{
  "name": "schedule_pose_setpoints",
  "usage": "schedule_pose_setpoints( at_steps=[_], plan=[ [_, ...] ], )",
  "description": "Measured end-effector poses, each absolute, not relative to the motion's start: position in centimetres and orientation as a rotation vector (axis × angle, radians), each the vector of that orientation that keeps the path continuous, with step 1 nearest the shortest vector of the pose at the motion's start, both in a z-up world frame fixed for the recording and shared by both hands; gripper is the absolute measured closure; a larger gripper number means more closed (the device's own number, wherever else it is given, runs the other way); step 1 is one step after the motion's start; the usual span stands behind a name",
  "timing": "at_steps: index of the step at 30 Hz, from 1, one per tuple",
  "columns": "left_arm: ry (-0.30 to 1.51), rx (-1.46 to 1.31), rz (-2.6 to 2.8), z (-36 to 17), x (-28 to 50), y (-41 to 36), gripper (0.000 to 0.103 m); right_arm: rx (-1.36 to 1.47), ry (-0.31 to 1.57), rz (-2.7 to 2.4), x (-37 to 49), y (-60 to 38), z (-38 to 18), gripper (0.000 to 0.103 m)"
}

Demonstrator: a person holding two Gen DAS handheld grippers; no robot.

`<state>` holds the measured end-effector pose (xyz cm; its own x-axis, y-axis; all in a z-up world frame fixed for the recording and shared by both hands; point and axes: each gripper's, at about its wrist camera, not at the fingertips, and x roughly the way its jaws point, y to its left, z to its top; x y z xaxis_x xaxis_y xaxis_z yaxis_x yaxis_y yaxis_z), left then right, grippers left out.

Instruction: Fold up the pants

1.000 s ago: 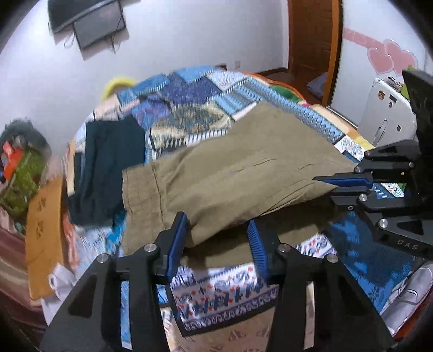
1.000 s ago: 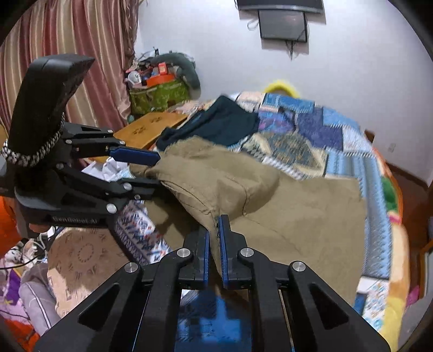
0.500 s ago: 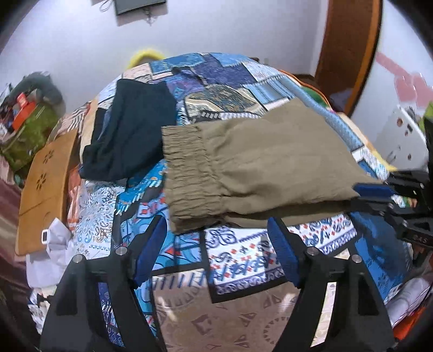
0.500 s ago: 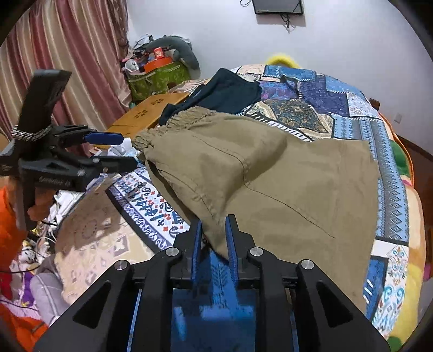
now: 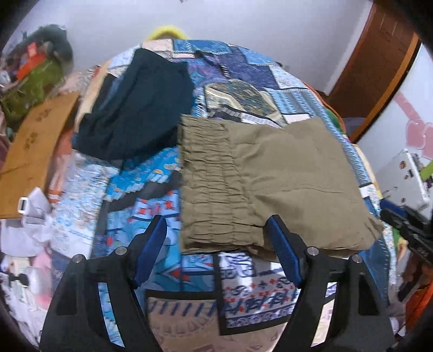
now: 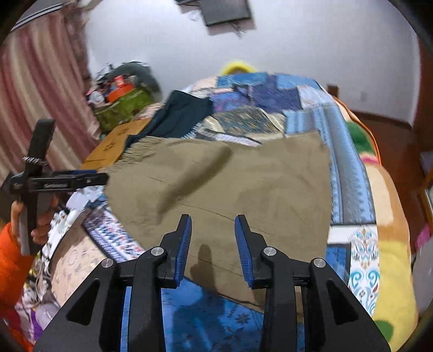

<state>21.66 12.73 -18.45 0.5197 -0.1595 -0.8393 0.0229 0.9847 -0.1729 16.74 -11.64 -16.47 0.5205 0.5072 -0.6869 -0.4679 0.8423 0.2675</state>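
The olive pants [image 5: 273,178] are lying folded on the patchwork bedspread [image 5: 243,73], close to the bed's near edge, gathered waistband toward the left side. The left gripper [image 5: 216,250] is hanging over that near edge with its blue pads spread wide apart and nothing between them; the waistband corner is sitting just beyond the tips. The right gripper [image 6: 213,245] is hovering over the pants' near edge, its jaws opening, the cloth lying below them and not pinched.

Only the left wrist view is showing the waistband's ruching, the wooden door [image 5: 379,62] and the full dark garment [image 5: 135,105] touching the pants' far left corner. Only the right wrist view is showing the pink curtain [image 6: 40,94], the wall screen [image 6: 226,10] and the orange-sleeved hand [image 6: 40,219] gripping the left tool's handle.
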Motion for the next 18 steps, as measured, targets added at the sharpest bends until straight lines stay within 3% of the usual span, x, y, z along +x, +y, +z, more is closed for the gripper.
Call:
schedule_pose_setpoints(
  at_steps=[3,5,13,18],
  plan=[
    [1.029,-0.145,-0.140,-18.9,21.7,12.0,0.037,0.072,0.871,0.578,16.9,-11.7,-17.5,0.073],
    [1.015,-0.102,-0.108,-18.8,21.6,11.6,0.052,0.073,0.883,0.580,16.8,-11.5,-18.0,0.073],
    [0.905,-0.044,-0.064,-16.2,20.1,11.6,0.054,0.043,0.915,0.579,16.9,-11.0,-19.6,0.073],
    [0.953,-0.015,-0.042,-17.9,20.5,11.8,0.054,0.034,0.931,0.566,16.8,-11.6,-20.3,0.073]
  ],
)
